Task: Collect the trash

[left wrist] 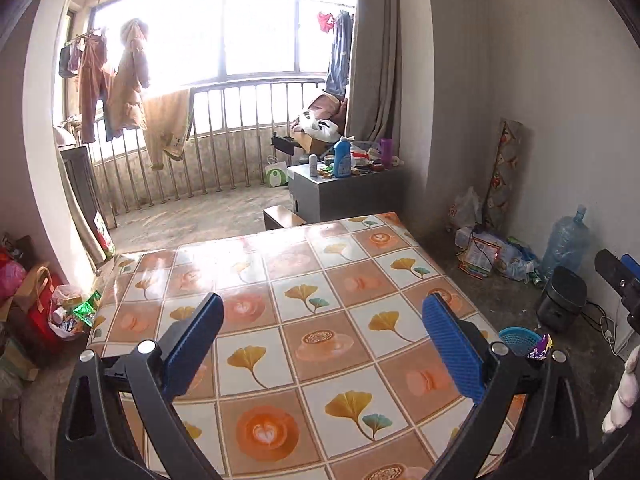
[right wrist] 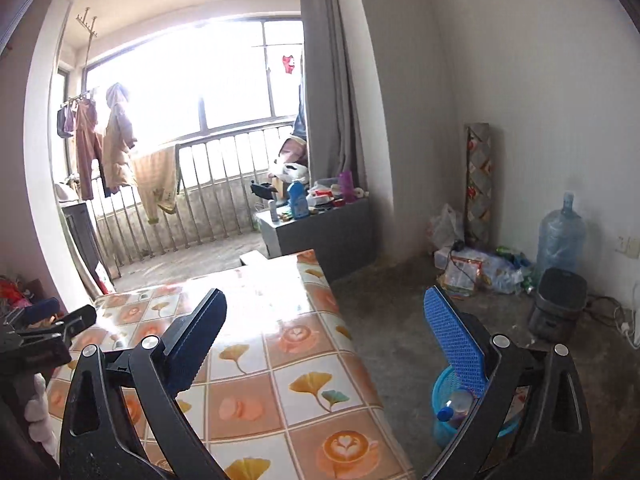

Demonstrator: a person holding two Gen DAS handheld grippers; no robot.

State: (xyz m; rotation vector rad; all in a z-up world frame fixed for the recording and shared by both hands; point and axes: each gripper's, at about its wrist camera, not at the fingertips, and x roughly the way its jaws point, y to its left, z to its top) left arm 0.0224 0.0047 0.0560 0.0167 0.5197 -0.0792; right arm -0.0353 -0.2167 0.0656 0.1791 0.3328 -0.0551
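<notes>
Left gripper point(left wrist: 322, 312) with blue ribbed pads spread wide apart, nothing between them, hovering over the square table point(left wrist: 304, 280) covered in a glossy cloth of orange and white squares printed with ginkgo leaves and coffee cups. Table top bare under the jaws.

Right gripper point(right wrist: 324, 312) likewise spread wide and empty, held above the table's right edge, one finger over the cloth and the other over the grey concrete floor point(right wrist: 400, 320).

Small round blue plastic basket point(right wrist: 448, 396) on the floor just beside the table's right side, partly hidden behind the right gripper's blue pad; inside it a clear plastic bottle with a blue cap point(right wrist: 452, 408). Same basket point(left wrist: 516, 338) in the left wrist view, with a purple wrapper point(left wrist: 540, 348) poking over its rim.

Pile of wrappers and plastic bags point(right wrist: 476, 268) on the floor against the far wall, near a large translucent blue water jug point(right wrist: 560, 236) and a black box-shaped appliance point(right wrist: 558, 306).

White plastic bag stuffed with colourful packets point(left wrist: 70, 312) on the floor at the table's left corner, next to a red paper bag point(left wrist: 40, 300).

Grey cabinet point(left wrist: 344, 196) beyond the table, crowded with bottles and cups.
</notes>
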